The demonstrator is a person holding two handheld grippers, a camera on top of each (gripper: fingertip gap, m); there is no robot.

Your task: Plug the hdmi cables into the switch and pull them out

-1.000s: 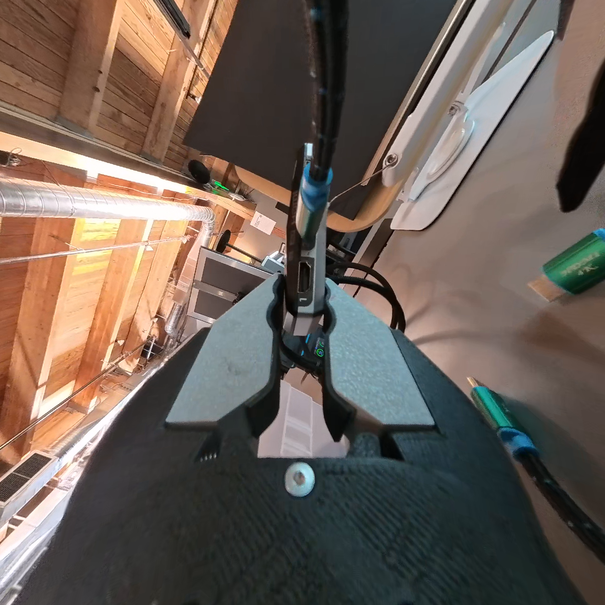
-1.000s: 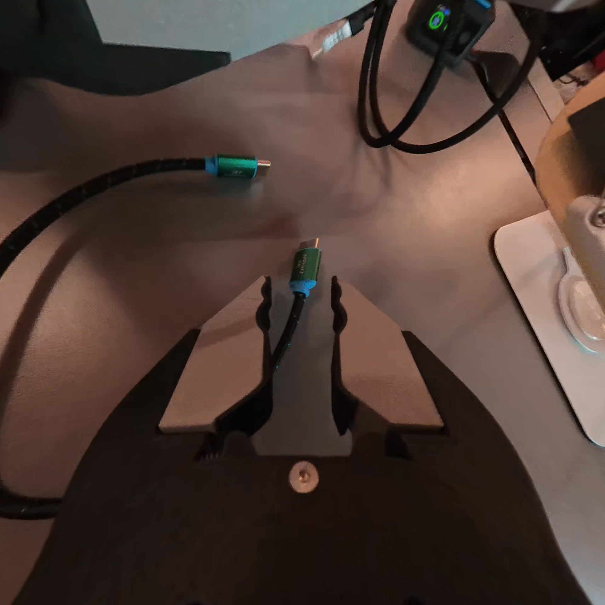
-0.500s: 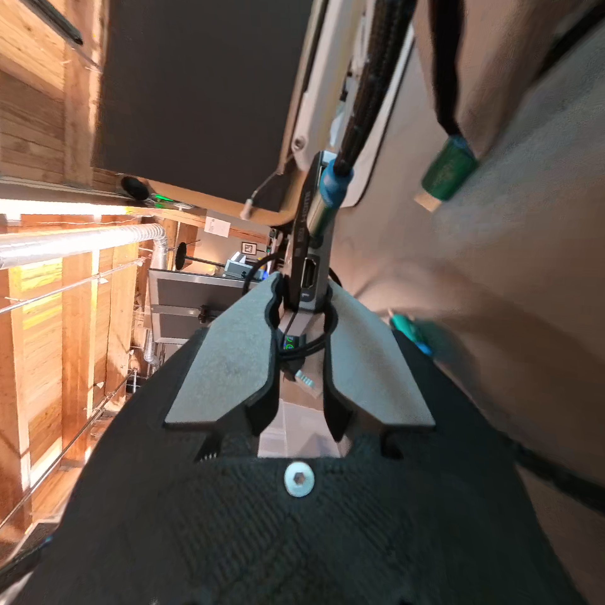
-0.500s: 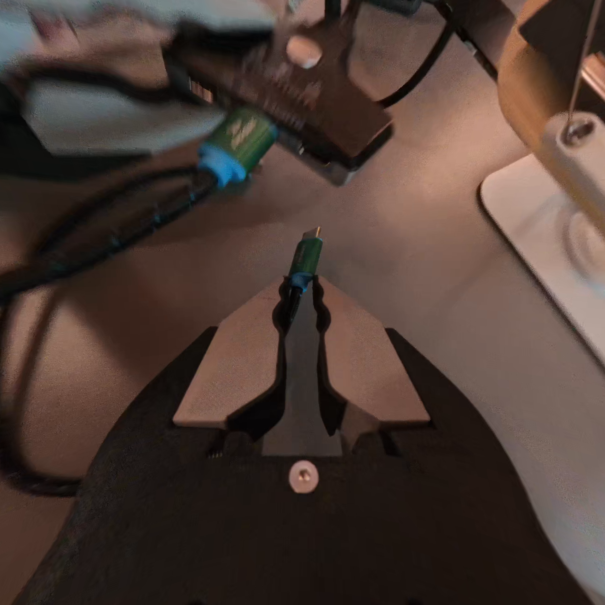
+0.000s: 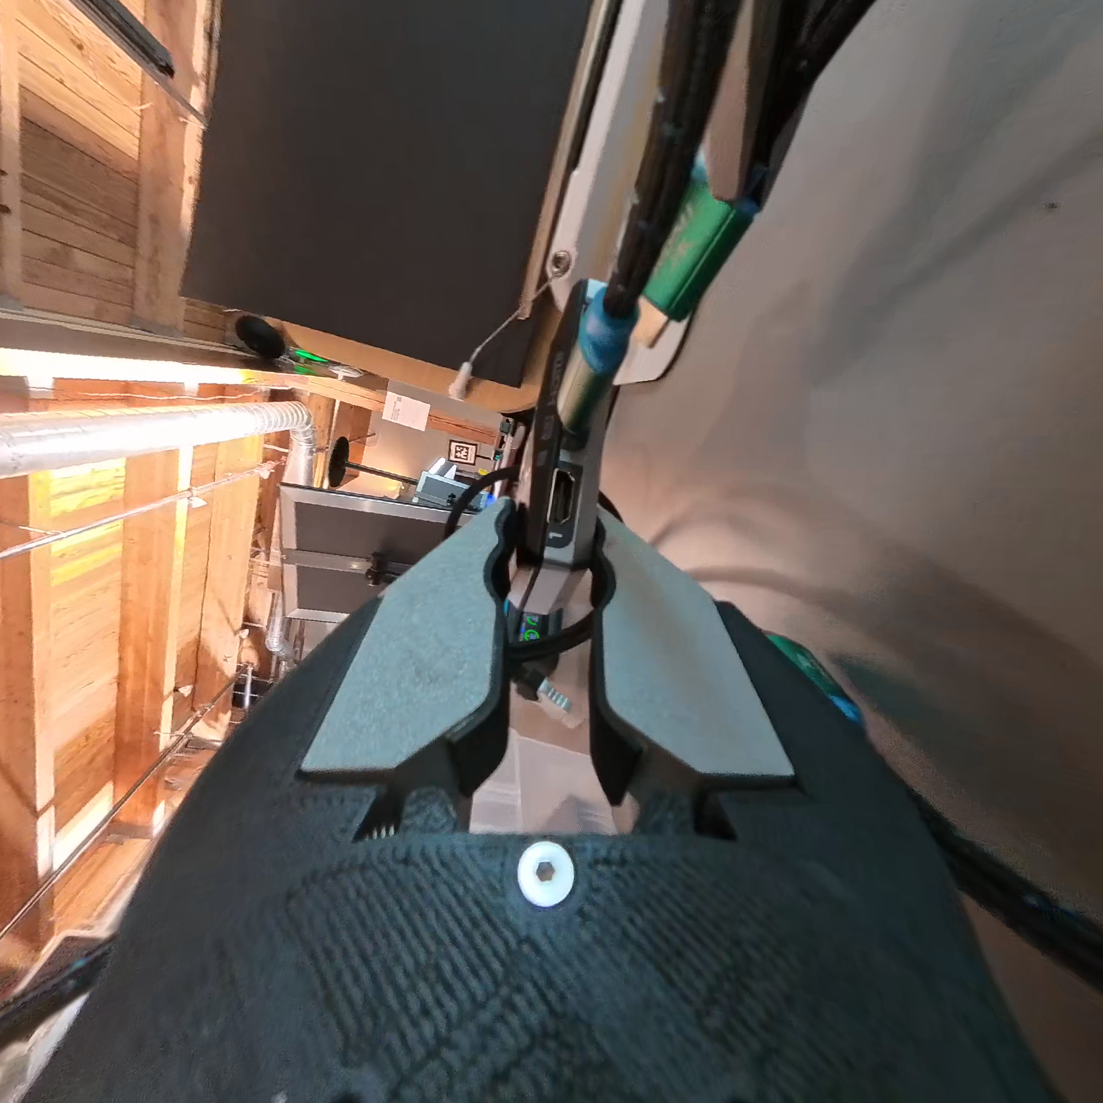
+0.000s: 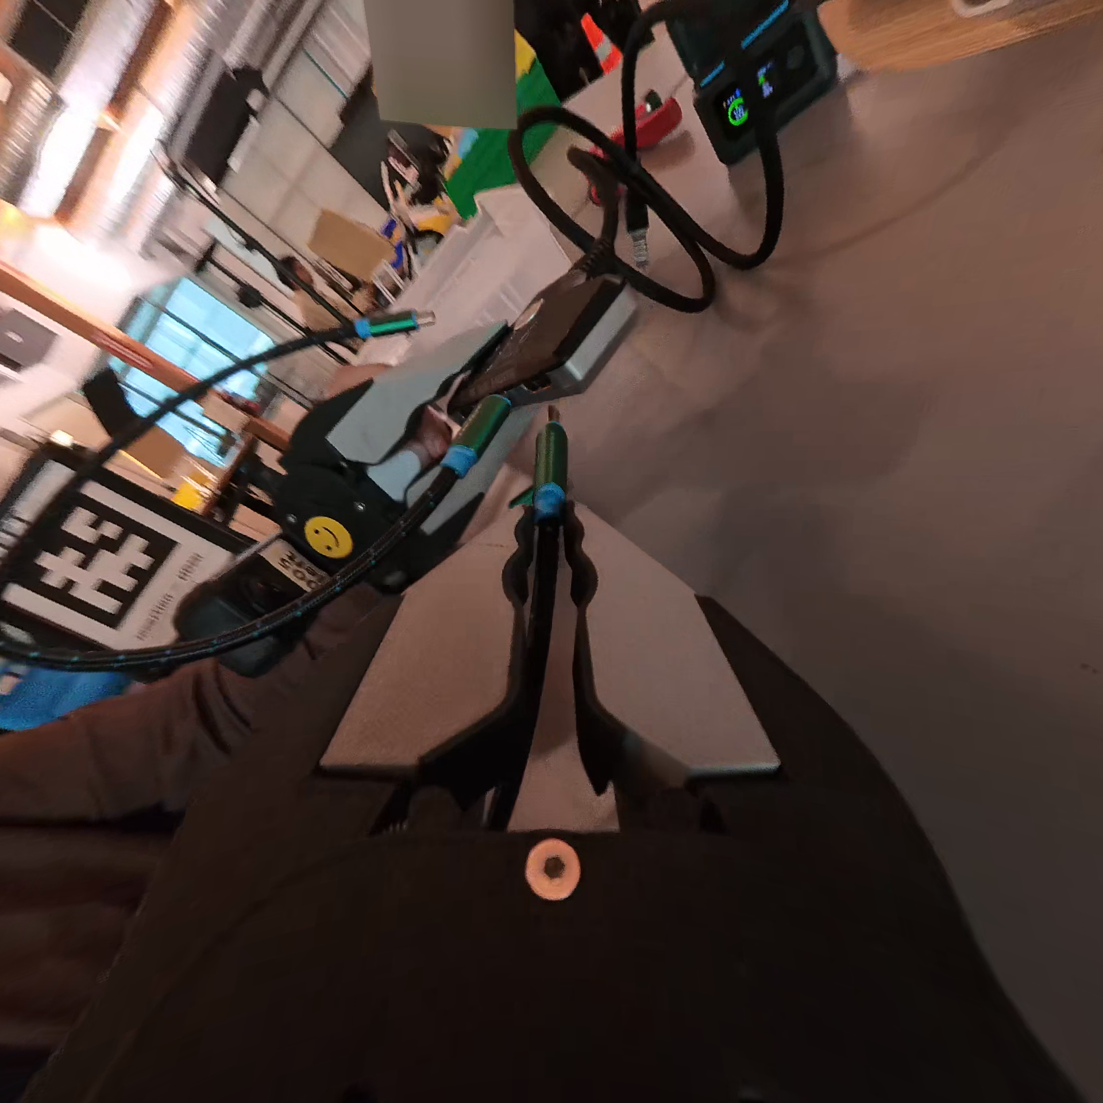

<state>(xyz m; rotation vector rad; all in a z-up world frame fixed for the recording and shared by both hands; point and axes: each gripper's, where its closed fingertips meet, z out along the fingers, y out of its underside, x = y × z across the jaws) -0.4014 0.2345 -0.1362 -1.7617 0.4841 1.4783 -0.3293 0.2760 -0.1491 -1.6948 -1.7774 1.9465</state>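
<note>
The HDMI switch [image 5: 561, 495], a slim grey box, is clamped edge-on between the jaws of the left gripper [image 5: 552, 537] and held up off the worktop [image 5: 895, 418]. One braided HDMI cable [image 5: 641, 197] is already seated in the switch's far port, its green plug with a blue collar [image 5: 588, 370] being pushed fully home. The nearer port [image 5: 561, 492] is seen open and unoccupied, just above the jaw tips.

In the right wrist view, the right gripper [image 6: 549, 525] is seen with its jaws clenched on a second HDMI cable [image 6: 540, 591] just behind the blue collar, so that the green plug [image 6: 550, 456] projects forward past the tips. This plug is pointed toward the switch [image 6: 567, 346] and is close to it, but not inserted. The left gripper [image 6: 382, 430] is visible there as well, farther off, with the plugged-in cable [image 6: 382, 537] trailing down from it in a loop. A third green plug [image 6: 391, 325] is seen beyond, hanging free at the end of its own black cable.

Toward the back of the worktop, a small black device with a lit round display [image 6: 758, 101] is seen, with thin black cables [image 6: 656, 239] looped beside it.
</note>
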